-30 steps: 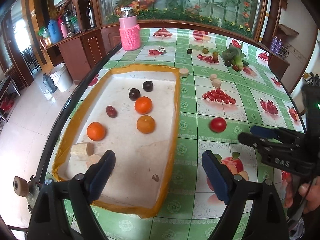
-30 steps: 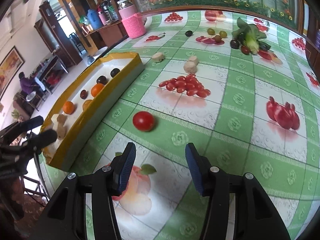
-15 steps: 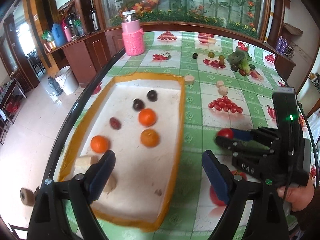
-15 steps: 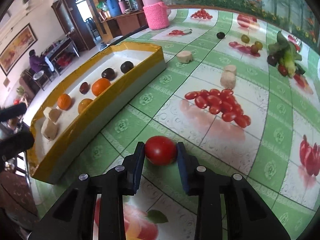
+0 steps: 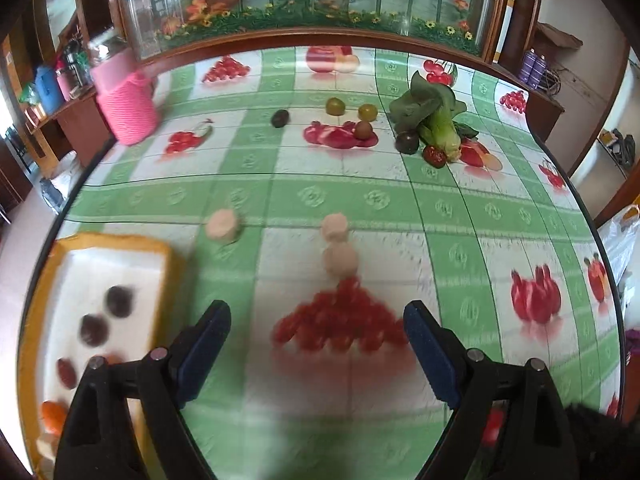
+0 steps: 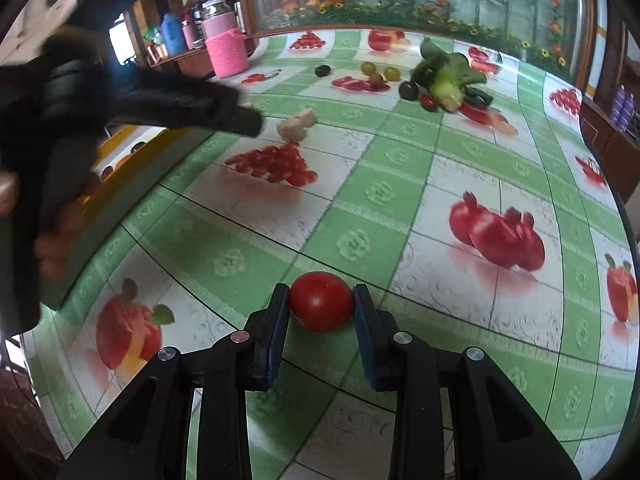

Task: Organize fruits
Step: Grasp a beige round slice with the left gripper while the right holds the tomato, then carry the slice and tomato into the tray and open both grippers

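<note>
A round table (image 5: 360, 200) under a green-and-white checked cloth printed with fruit pictures fills both views, with a glass-fronted cabinet of painted bamboo and flowers behind it at twelve o'clock. In the right wrist view the right gripper (image 6: 321, 302) is clenched on a red tomato (image 6: 321, 301), both blue pads pressed against its sides just above the cloth. In the left wrist view the left gripper (image 5: 316, 344) hangs with its jaws spread wide and nothing between them, over a printed heap of small red tomatoes. At eight o'clock from it lies a yellow-rimmed white tray (image 5: 170, 264) holding dark plums and oranges, blurred by motion. Three pale beige round pieces (image 5: 339, 258) sit on the cloth at twelve o'clock of that gripper. Farther off, near one o'clock, a leafy green vegetable (image 5: 434, 114) lies beside dark and greenish small fruits. A pink knit-covered jar (image 5: 126, 106) stands at ten o'clock by the table's edge.
</note>
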`<action>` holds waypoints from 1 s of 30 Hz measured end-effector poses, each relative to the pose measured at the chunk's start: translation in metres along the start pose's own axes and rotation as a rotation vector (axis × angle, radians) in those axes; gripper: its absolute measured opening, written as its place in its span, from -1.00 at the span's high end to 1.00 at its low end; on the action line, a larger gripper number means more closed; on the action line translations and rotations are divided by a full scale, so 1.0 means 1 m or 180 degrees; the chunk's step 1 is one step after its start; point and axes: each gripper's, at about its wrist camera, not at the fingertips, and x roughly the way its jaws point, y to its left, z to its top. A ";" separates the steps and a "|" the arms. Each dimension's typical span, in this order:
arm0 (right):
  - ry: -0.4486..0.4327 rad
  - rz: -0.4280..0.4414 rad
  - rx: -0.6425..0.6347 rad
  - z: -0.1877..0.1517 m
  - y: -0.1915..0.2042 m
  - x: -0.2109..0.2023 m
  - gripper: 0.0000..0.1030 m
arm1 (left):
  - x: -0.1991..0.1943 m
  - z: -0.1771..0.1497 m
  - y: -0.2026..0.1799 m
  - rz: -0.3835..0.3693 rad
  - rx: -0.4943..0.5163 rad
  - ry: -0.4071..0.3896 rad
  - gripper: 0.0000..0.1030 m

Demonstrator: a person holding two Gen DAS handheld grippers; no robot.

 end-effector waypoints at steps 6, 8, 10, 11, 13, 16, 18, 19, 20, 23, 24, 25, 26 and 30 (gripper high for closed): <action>-0.0010 0.0064 0.0012 0.003 -0.002 0.004 0.37 | 0.035 0.014 -0.004 -0.0162 -0.0157 0.0073 0.11; -0.0017 0.0080 0.0012 0.002 -0.002 0.004 0.37 | 0.038 0.012 -0.003 -0.0173 -0.0146 0.0033 0.35; -0.0026 0.0093 0.0020 0.001 -0.002 0.003 0.37 | 0.038 0.008 -0.003 -0.0276 -0.0076 0.0032 0.49; -0.0031 0.0098 0.0032 0.001 -0.003 0.003 0.37 | 0.036 0.006 -0.002 -0.0280 -0.0071 0.0006 0.49; -0.0036 0.0102 0.0063 0.000 -0.003 0.002 0.38 | 0.031 0.001 0.003 -0.0364 -0.0112 0.0033 0.49; -0.0039 0.0103 0.0136 -0.002 -0.004 -0.001 0.38 | 0.018 -0.008 0.008 -0.0464 -0.0156 0.0024 0.49; -0.0049 0.0091 0.0170 -0.003 -0.004 -0.005 0.38 | 0.004 -0.016 0.010 -0.0491 -0.0140 -0.0003 0.49; -0.0056 0.0079 0.0181 -0.004 -0.004 -0.008 0.38 | -0.004 -0.020 0.011 -0.0506 -0.0132 -0.0015 0.49; -0.0066 0.0064 0.0192 -0.005 -0.004 -0.011 0.38 | -0.012 -0.025 0.013 -0.0512 -0.0127 -0.0032 0.49; -0.0092 0.0035 0.0234 -0.007 -0.004 -0.019 0.38 | -0.038 -0.043 0.016 -0.0507 -0.0093 -0.0088 0.48; -0.0099 0.0036 0.0247 -0.008 -0.003 -0.022 0.38 | -0.046 -0.049 0.018 -0.0510 -0.0077 -0.0099 0.48; -0.0106 0.0032 0.0259 -0.009 -0.003 -0.025 0.38 | -0.053 -0.056 0.020 -0.0503 -0.0064 -0.0120 0.48; -0.0117 0.0024 0.0271 -0.010 -0.002 -0.028 0.38 | -0.060 -0.062 0.021 -0.0505 -0.0049 -0.0130 0.48; -0.0102 -0.0002 0.0321 -0.015 0.001 -0.035 0.38 | -0.083 -0.085 0.030 -0.0545 -0.0080 -0.0177 0.48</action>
